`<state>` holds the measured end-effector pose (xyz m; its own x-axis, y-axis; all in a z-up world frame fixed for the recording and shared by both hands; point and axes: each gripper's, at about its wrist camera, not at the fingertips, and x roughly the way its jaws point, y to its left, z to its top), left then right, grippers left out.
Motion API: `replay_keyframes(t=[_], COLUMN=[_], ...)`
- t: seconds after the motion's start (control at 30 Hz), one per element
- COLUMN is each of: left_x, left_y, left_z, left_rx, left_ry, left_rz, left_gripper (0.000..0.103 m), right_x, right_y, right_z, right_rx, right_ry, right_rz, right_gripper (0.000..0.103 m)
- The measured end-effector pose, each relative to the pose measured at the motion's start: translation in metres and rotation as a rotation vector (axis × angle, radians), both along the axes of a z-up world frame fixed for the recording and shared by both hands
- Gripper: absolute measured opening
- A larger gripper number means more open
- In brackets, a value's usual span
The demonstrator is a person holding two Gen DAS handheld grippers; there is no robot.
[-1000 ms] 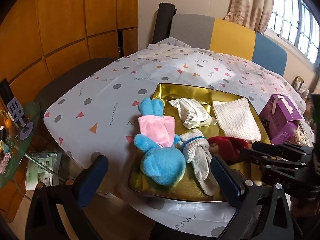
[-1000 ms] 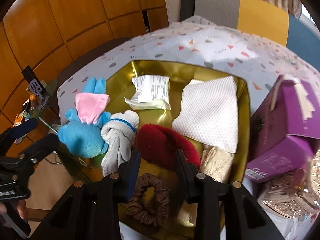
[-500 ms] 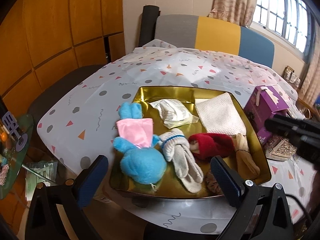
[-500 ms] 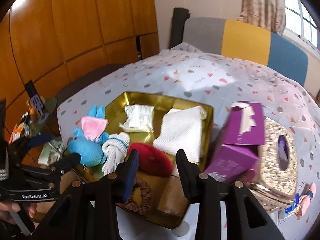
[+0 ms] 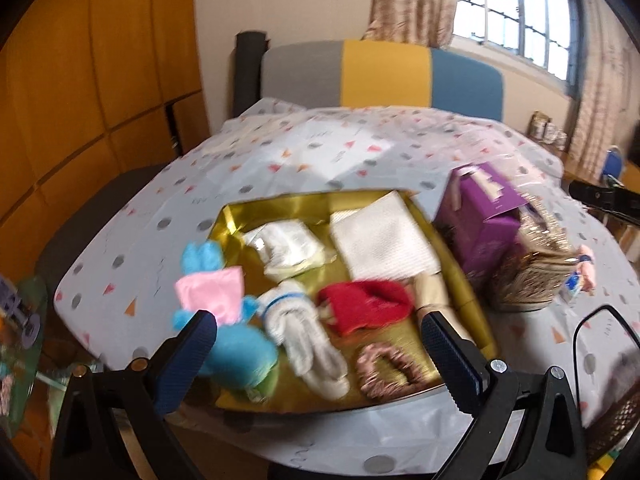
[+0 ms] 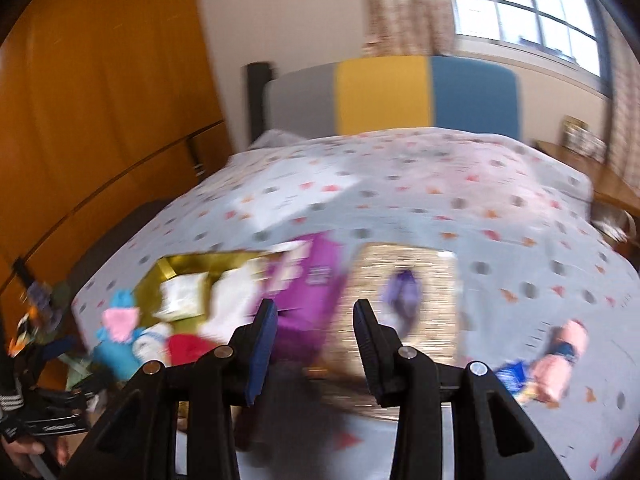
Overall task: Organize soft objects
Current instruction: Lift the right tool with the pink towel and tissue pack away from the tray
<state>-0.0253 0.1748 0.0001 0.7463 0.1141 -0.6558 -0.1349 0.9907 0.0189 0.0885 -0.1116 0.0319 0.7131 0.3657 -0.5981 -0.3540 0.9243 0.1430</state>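
One shallow gold metal tray (image 5: 472,280) holds seven soft items: one blue plush rabbit in a pink dress (image 5: 224,332), one grey-white knitted glove (image 5: 304,336), one red fuzzy hat (image 5: 364,306), one brown fabric scrunchie (image 5: 386,368), one white mesh cloth (image 5: 380,240), one crumpled white packet (image 5: 286,246) and one beige fabric piece (image 5: 430,290). One purple cardboard box (image 5: 480,216) and one glittery tissue box (image 5: 528,272) stand beside it.

Orange wooden wall panels (image 5: 100,92), tricolour chair back (image 5: 384,74), bright curtained window (image 5: 516,8)
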Motion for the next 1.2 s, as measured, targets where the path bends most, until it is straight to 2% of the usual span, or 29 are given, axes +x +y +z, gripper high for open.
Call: replay_keyframes(t=[0.1,0.17,0.3,0.37,0.47,0.53,0.6,0.67,0.83,0.9,0.97,1.1,1.13,1.2], left_x=[0.005,0.006,0.017,0.022,0.028,0.033,0.041,0.046,0.066,0.075,0.086,0.116,0.126,0.135], left_y=[-0.011,-0.021,-0.043,-0.059,-0.090,-0.113,-0.144,-0.173,-0.252,-0.280,-0.304,-0.347,-0.358,-0.370], left_z=[0.009,0.015,0.021,0.025,0.033,0.037,0.040,0.043,0.043,0.038,0.030,0.000,-0.011,-0.024], left_rx=[0.007,0.019,0.000,0.004,0.022,0.041,0.055,0.070,0.111,0.120,0.149,0.184,0.183,0.190], left_ry=[-0.025,-0.057,-0.049,-0.049,-0.056,-0.053,-0.042,-0.037,0.001,0.030,0.059,0.187,0.238,0.285], left_rz=[-0.038,-0.054,-0.136,-0.192,-0.293,-0.370,-0.493,-0.589,-0.816,-0.880,-0.919,-0.981,-0.983,-0.976], left_gripper=[0.103,0.103,0.103,0.103,0.103,0.102,0.102,0.102,0.101,0.097,0.092,0.075,0.074,0.073], right_x=[0.011,0.018,0.027,0.032,0.034,0.033,0.030,0.026,0.020,0.017,0.016,0.018,0.018,0.017], right_y=[-0.050,-0.092,-0.168,-0.212,-0.257,-0.272,-0.287,-0.304,-0.308,-0.311,-0.314,-0.318,-0.319,-0.320], right_z=[0.003,0.004,-0.003,-0.015,-0.035,-0.046,-0.059,-0.066,-0.068,-0.068,-0.070,-0.074,-0.074,-0.075], right_rx=[0.029,0.050,0.107,0.115,0.138,0.130,0.158,0.275,0.330,0.349,0.383,0.451,0.460,0.482], right_ry=[0.015,0.021,0.053,0.080,0.131,0.141,0.175,0.211,0.216,0.211,0.213,0.219,0.219,0.220], right_rz=[-0.124,-0.246,-0.477,-0.630,-0.756,-0.806,-0.850,-0.865,-0.862,-0.865,-0.870,-0.873,-0.872,-0.865], right_gripper=[0.040,0.040,0.041,0.041,0.041,0.041,0.041,0.041,0.041,0.041,0.041,0.041,0.041,0.041])
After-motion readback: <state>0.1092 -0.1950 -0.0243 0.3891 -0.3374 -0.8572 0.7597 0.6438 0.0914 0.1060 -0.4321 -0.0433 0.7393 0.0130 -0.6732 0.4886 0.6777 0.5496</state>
